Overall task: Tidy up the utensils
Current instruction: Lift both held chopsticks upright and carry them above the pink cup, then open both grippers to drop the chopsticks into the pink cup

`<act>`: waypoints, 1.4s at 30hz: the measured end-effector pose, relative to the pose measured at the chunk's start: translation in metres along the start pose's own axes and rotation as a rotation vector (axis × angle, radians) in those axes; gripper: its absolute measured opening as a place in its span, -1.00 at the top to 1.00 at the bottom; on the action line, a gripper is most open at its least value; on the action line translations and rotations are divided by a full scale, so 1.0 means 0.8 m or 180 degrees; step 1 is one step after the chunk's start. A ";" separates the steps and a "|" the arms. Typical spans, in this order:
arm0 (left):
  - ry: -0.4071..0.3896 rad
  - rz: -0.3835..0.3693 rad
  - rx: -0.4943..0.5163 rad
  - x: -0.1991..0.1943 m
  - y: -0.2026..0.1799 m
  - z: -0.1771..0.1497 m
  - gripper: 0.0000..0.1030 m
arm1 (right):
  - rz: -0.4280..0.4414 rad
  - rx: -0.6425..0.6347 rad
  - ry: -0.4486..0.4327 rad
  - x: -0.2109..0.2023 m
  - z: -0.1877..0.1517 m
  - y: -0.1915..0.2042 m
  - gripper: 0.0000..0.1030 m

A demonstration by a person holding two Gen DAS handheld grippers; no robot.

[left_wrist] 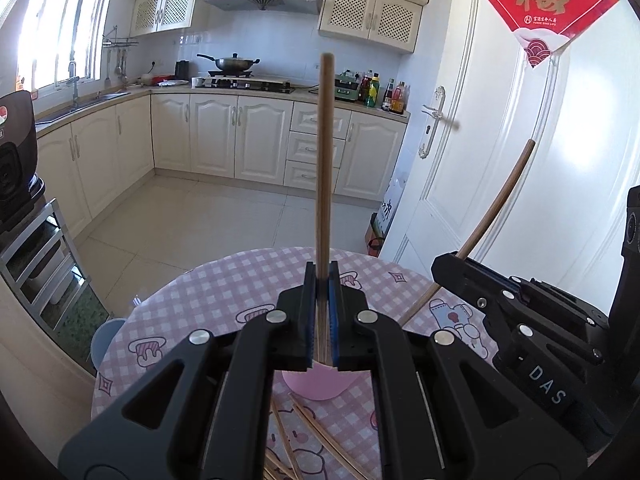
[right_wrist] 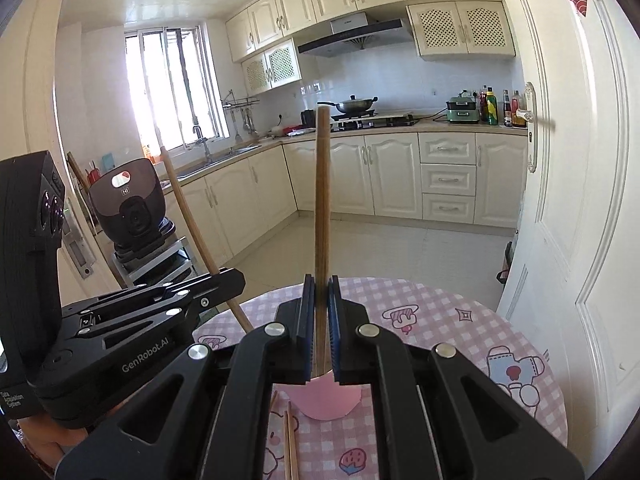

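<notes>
The left gripper (left_wrist: 322,312) is closed on a wooden chopstick (left_wrist: 325,160), which is held upright between the blue pads (left_wrist: 333,320), its lower end hanging over the pink cup (left_wrist: 316,384). The right gripper (right_wrist: 320,320) is likewise clamped on a second chopstick (right_wrist: 321,200), also upright and directly above the same pink cup (right_wrist: 326,400). The sticks appear to be kept vertical so that they can be lowered end-first into the cup, which is judged to be the holder for the utensils. The cup is stood on the round table (left_wrist: 180,320) covered with a pink checked cloth, toward its near edge. More loose chopsticks (left_wrist: 316,436) are left lying on the cloth just in front of the cup, at the near edge. The two grippers are held close side by side, so each may crowd the other over the narrow mouth. Beyond the table a kitchen counter (left_wrist: 120,100) with a wok (left_wrist: 234,64) is seen, well apart.
</notes>
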State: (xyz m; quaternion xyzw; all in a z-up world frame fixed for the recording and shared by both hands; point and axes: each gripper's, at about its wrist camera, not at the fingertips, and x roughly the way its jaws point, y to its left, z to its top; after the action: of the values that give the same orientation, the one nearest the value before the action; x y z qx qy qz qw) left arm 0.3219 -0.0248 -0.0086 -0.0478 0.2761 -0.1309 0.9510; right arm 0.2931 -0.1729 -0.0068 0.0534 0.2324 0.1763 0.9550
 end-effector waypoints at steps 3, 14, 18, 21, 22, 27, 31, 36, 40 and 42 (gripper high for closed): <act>0.0056 0.0017 0.0019 0.005 0.000 -0.005 0.88 | 0.0007 0.0006 0.0079 0.008 -0.002 0.000 0.90; 0.0191 0.0072 0.0109 -0.001 0.003 -0.020 0.57 | 0.0026 0.0096 0.0149 0.006 -0.014 0.002 0.83; -0.0014 0.0283 0.0110 -0.019 0.006 -0.023 -0.06 | 0.0044 0.0096 0.0147 -0.001 -0.016 0.005 0.81; 0.0024 0.0284 0.0130 -0.026 0.007 -0.025 -0.10 | 0.0039 0.0108 0.0122 -0.008 -0.018 0.006 0.71; -0.0004 0.0305 0.0129 -0.030 0.007 -0.026 -0.13 | 0.0037 0.0112 0.0111 -0.010 -0.018 0.007 0.67; -0.0116 0.0402 0.0118 -0.052 0.007 -0.033 -0.43 | 0.0024 0.0053 0.0069 -0.025 -0.024 0.017 0.47; -0.0172 0.0532 0.0134 -0.073 0.011 -0.049 -0.59 | -0.0059 -0.0043 -0.0034 -0.042 -0.033 0.026 0.31; -0.0277 0.0620 0.0049 -0.107 0.018 -0.068 -0.63 | -0.0188 -0.0105 -0.0205 -0.072 -0.050 0.032 0.17; -0.0409 0.0704 0.0029 -0.133 0.020 -0.086 -0.66 | -0.0323 -0.0160 -0.0350 -0.096 -0.070 0.039 0.11; -0.0459 0.0698 0.0011 -0.143 0.022 -0.095 -0.66 | -0.0371 -0.0201 -0.0407 -0.104 -0.081 0.043 0.07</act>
State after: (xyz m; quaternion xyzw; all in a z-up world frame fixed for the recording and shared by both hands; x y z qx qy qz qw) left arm 0.1918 0.0224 -0.0168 -0.0250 0.2103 -0.0228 0.9771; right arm 0.1837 -0.1698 -0.0224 0.0208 0.1680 0.1238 0.9778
